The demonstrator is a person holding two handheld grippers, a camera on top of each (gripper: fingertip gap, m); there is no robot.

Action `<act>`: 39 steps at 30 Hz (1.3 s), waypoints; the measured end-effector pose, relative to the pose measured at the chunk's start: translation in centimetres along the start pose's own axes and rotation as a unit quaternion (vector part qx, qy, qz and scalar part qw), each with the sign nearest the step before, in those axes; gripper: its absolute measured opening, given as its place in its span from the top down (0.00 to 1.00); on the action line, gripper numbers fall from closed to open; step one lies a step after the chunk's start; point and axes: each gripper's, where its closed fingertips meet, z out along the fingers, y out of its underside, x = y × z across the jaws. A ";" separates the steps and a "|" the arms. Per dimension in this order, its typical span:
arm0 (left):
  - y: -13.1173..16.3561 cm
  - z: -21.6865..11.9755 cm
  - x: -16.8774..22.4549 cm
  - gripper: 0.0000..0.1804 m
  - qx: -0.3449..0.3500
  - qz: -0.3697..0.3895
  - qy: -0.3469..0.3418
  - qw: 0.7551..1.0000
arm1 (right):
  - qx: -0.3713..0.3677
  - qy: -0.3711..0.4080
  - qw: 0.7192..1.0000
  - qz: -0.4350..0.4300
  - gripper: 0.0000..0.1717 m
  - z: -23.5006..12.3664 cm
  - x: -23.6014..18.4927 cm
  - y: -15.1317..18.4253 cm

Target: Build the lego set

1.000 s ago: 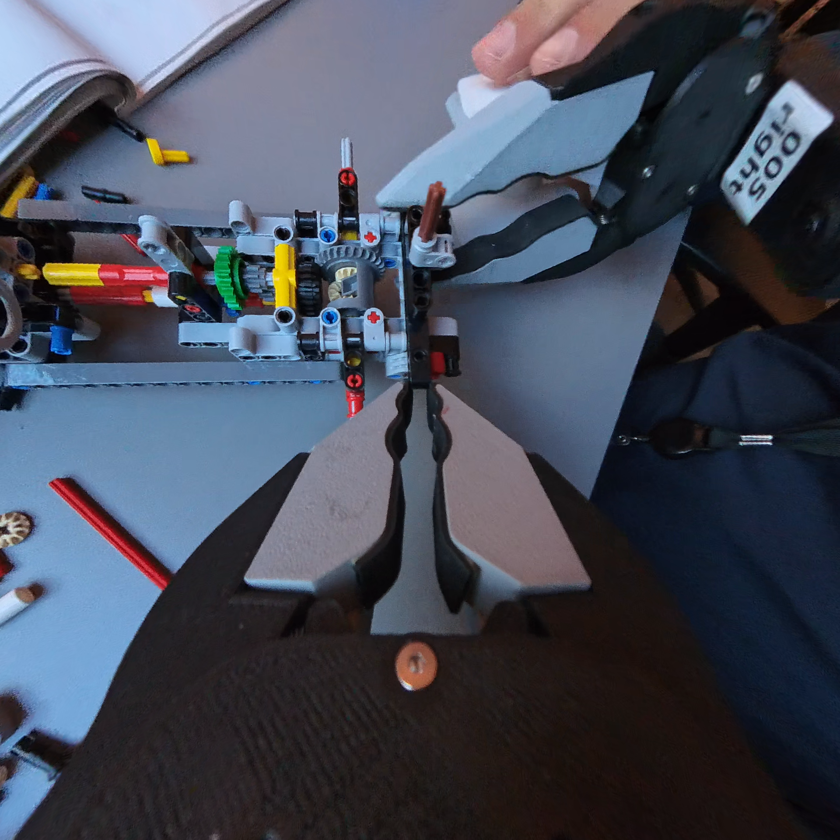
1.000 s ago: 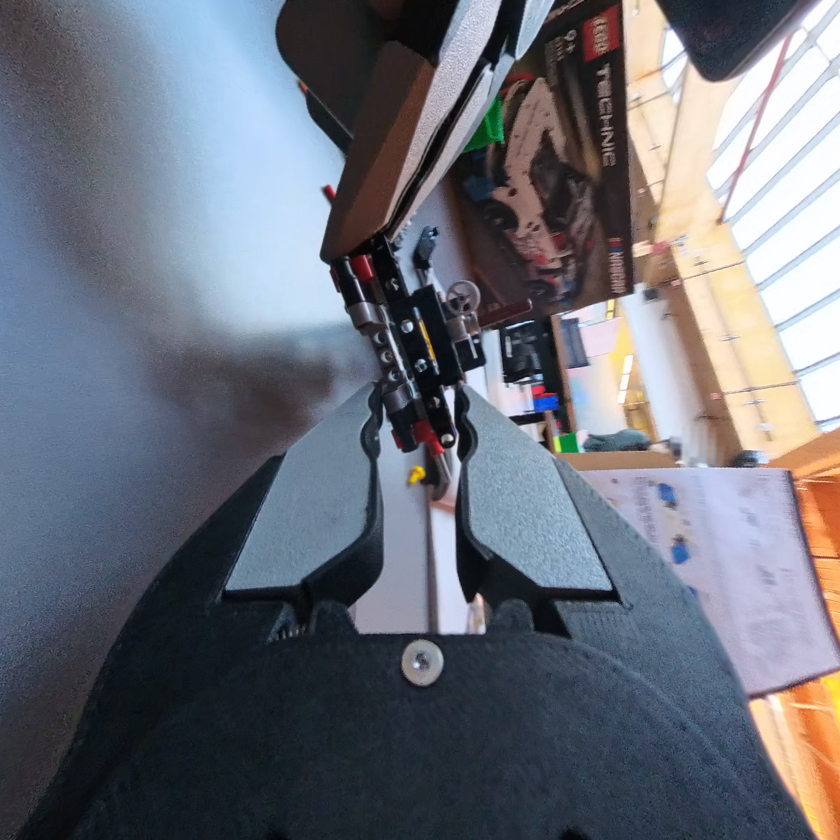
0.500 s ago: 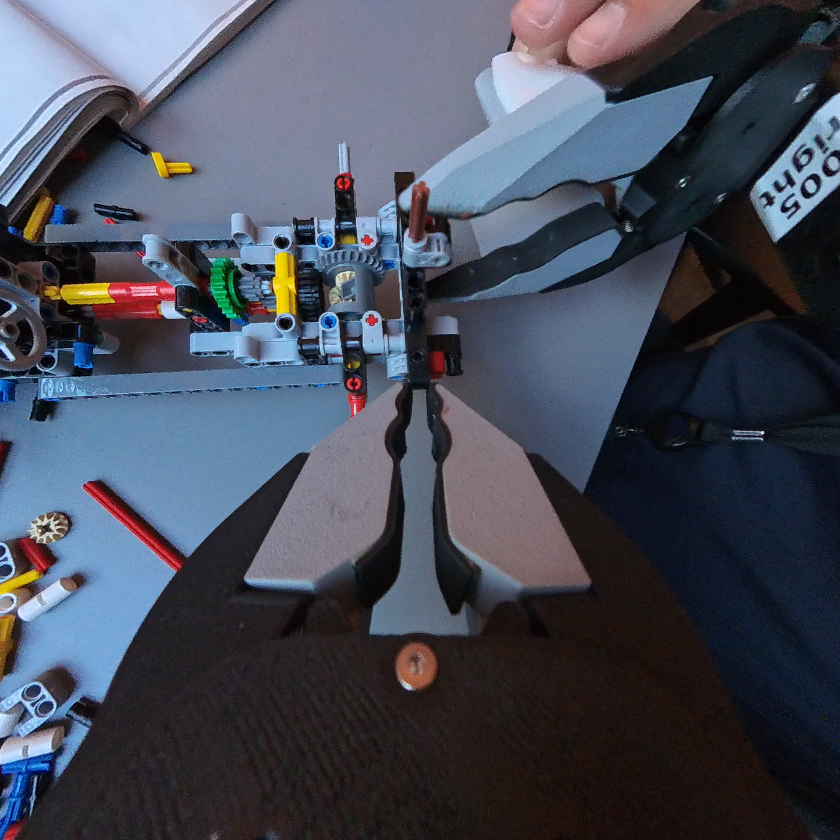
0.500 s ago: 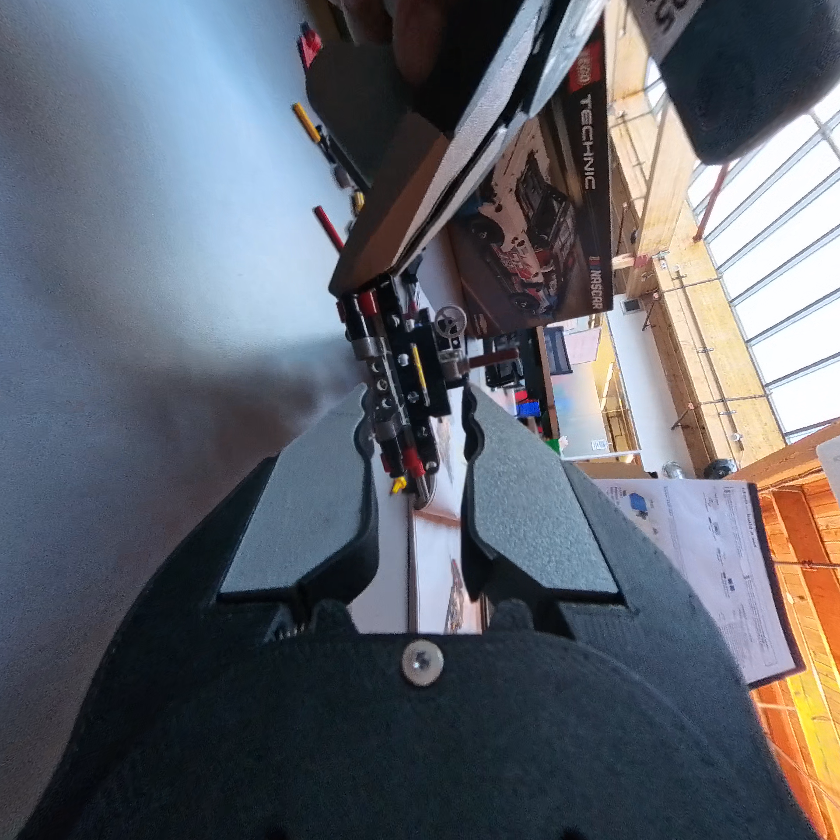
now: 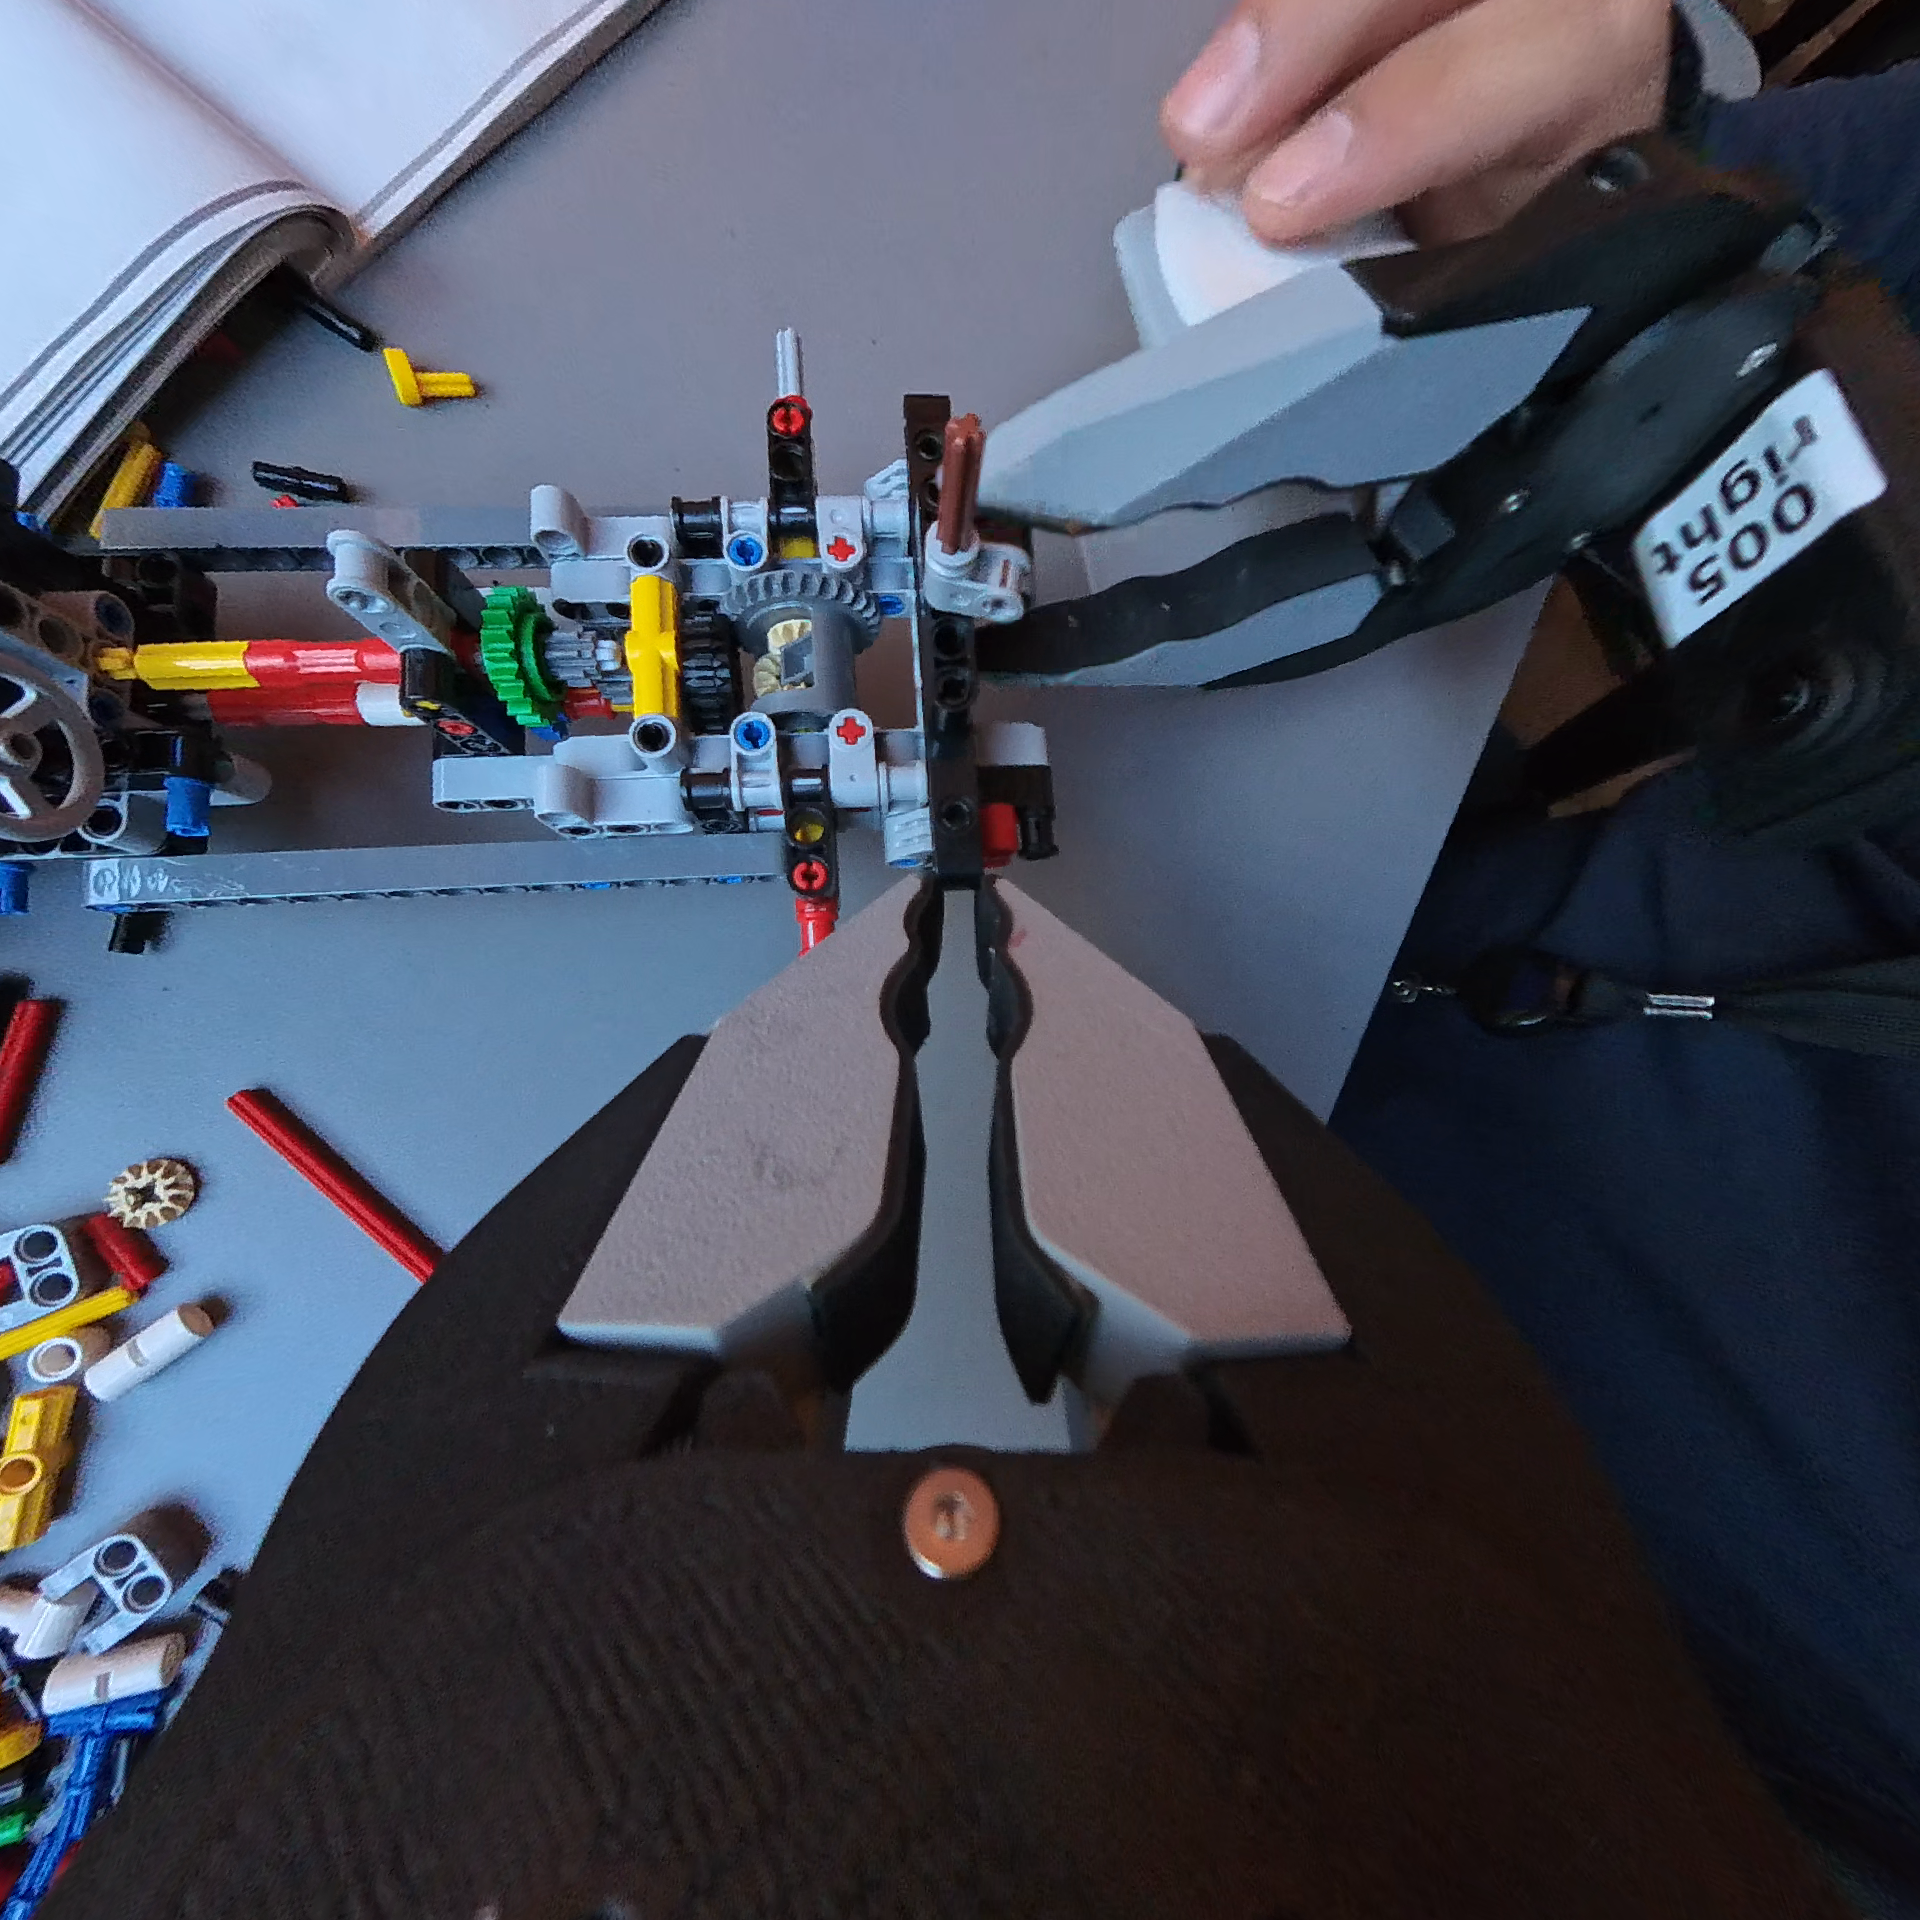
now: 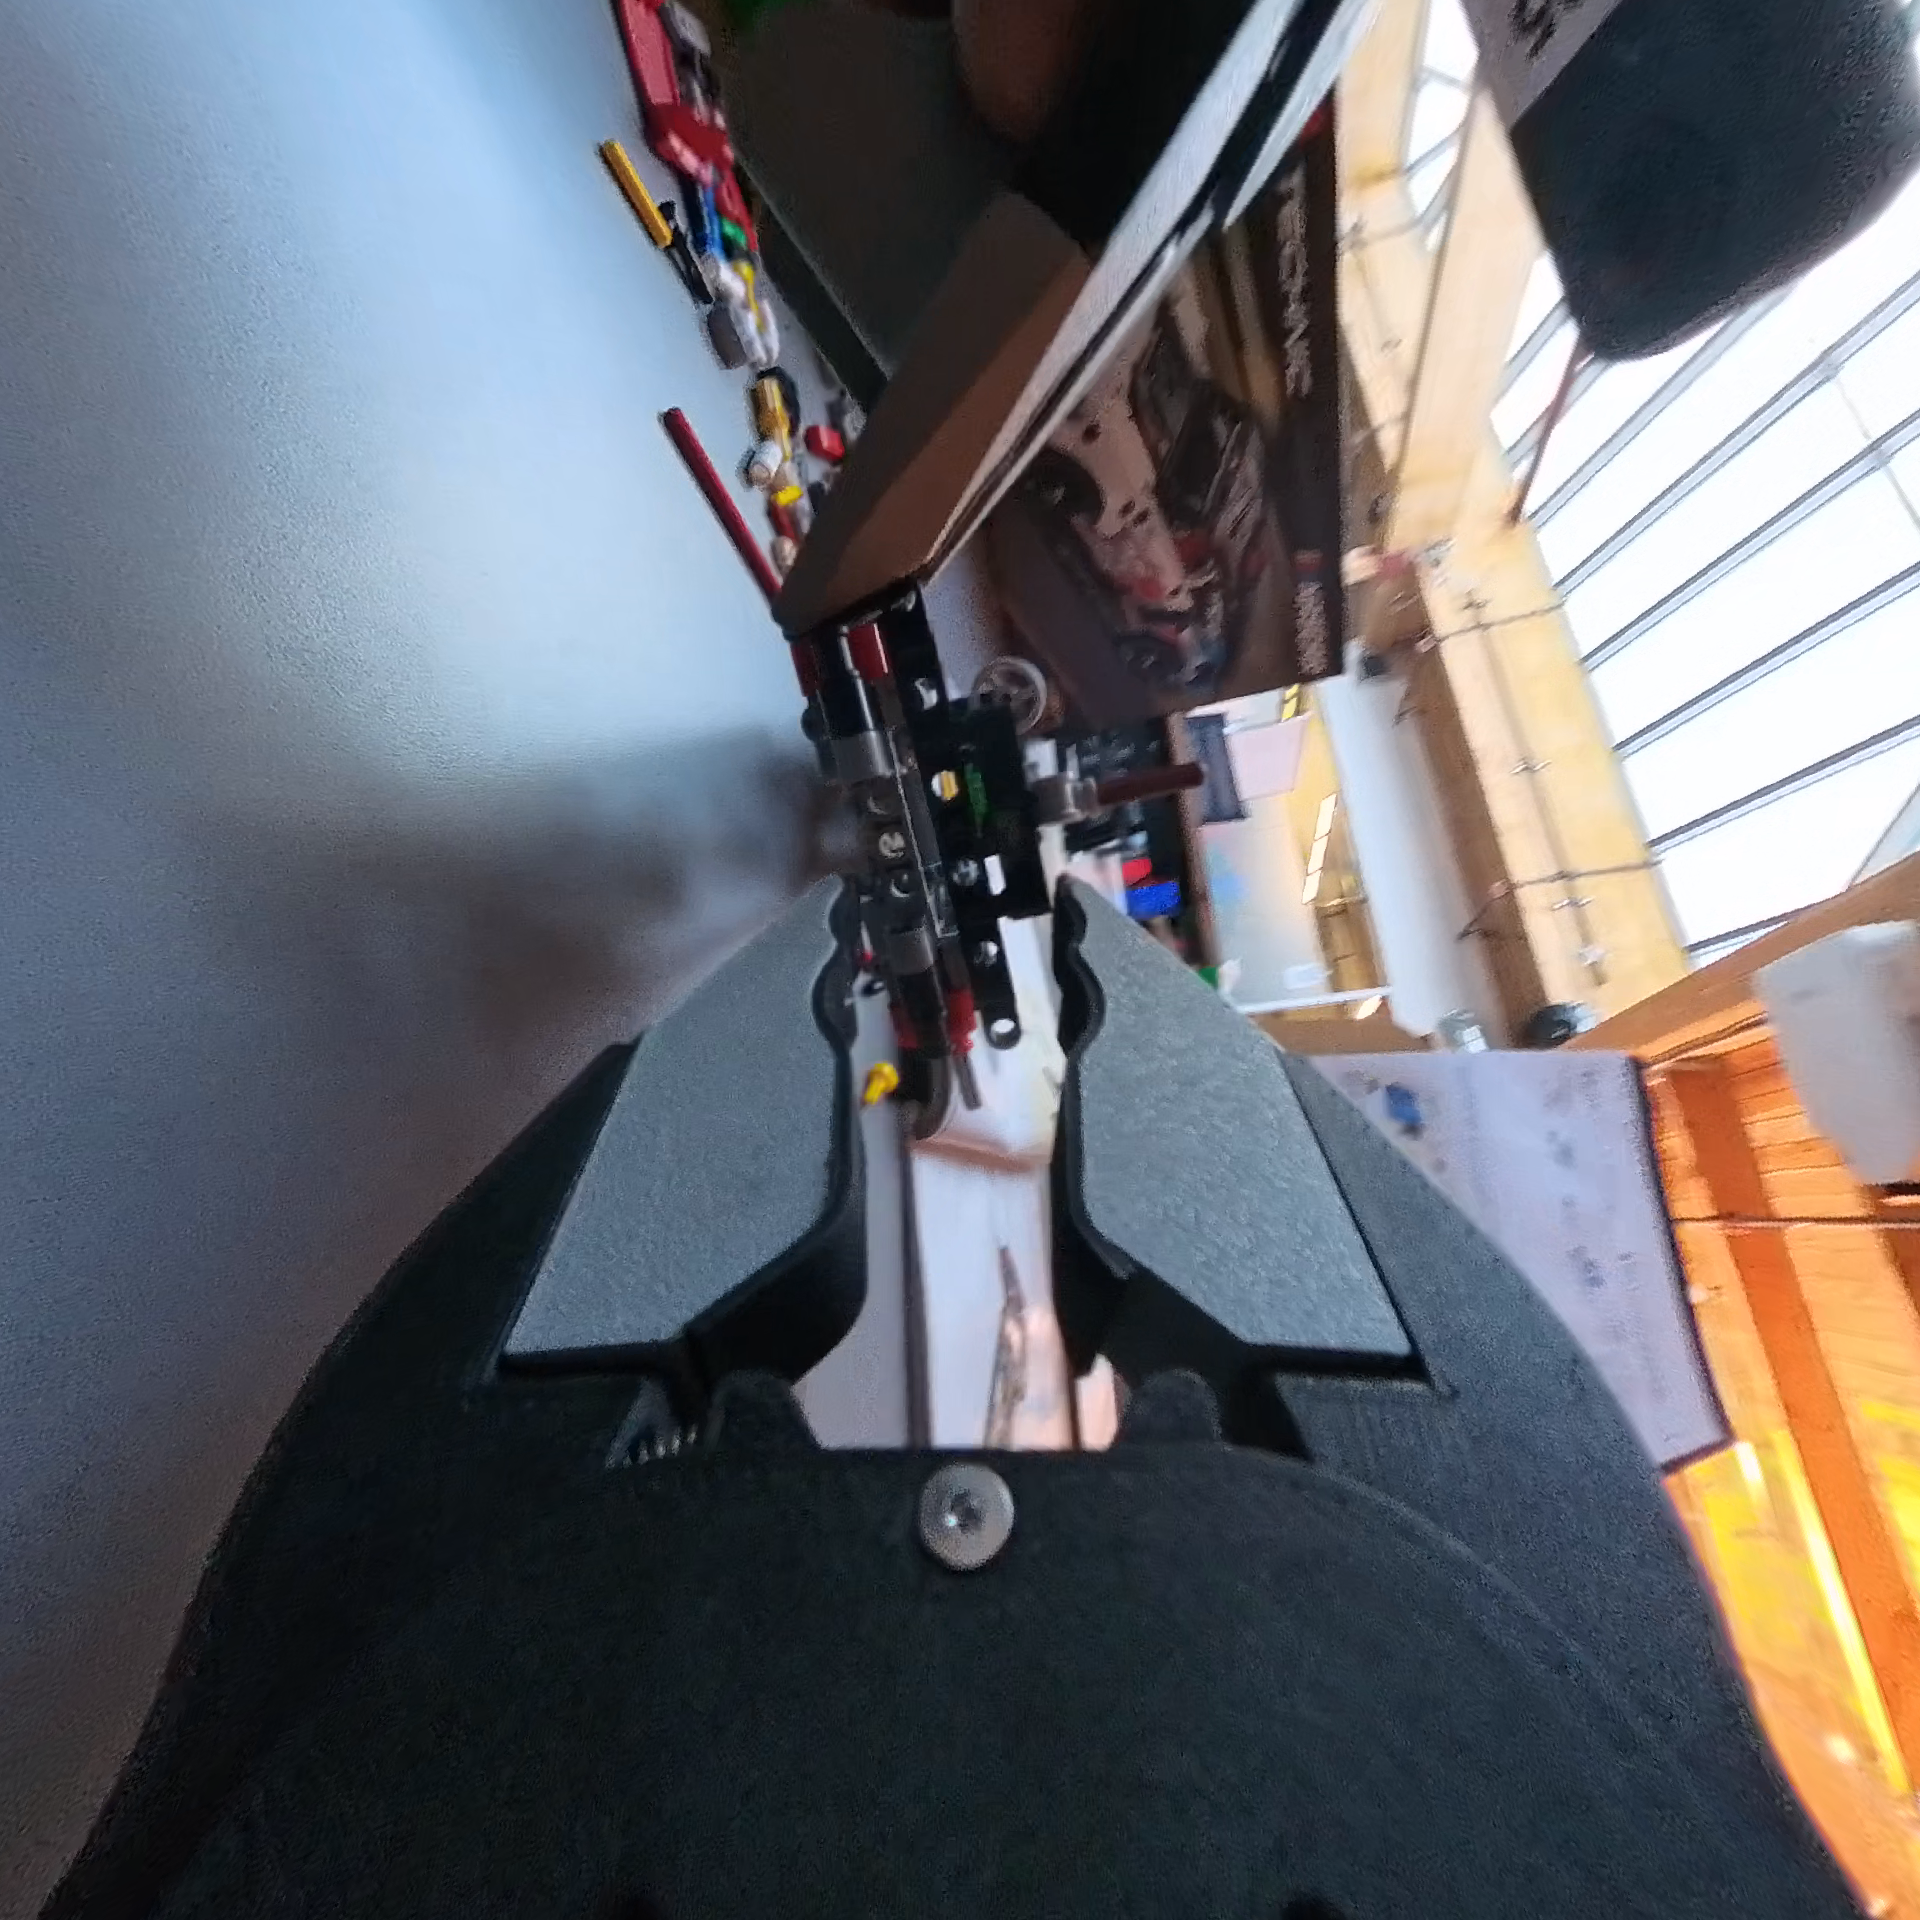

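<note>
My left gripper [image 5: 954, 894] pinches the black beam [image 5: 948, 665] at the end of the brick chassis [image 5: 665, 665] on the grey table [image 5: 644, 187]. My right gripper [image 5: 997, 592] stands open astride its brown axle [image 5: 961, 473], gripping nothing; I'd hold the left steady

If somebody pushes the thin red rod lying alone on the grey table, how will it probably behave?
The red rod looks thin, straight and plastic, so it is probably light and stiff. Lying flat on the smooth grey table, it would likely slide or roll easily, perhaps toward the loose pieces nearby.
</note>
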 end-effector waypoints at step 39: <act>2.1 1.0 0.1 0.86 0.035 0.040 -0.062 0.997 | 0.002 -0.093 0.993 -0.075 0.81 -3.9 -5.2 5.2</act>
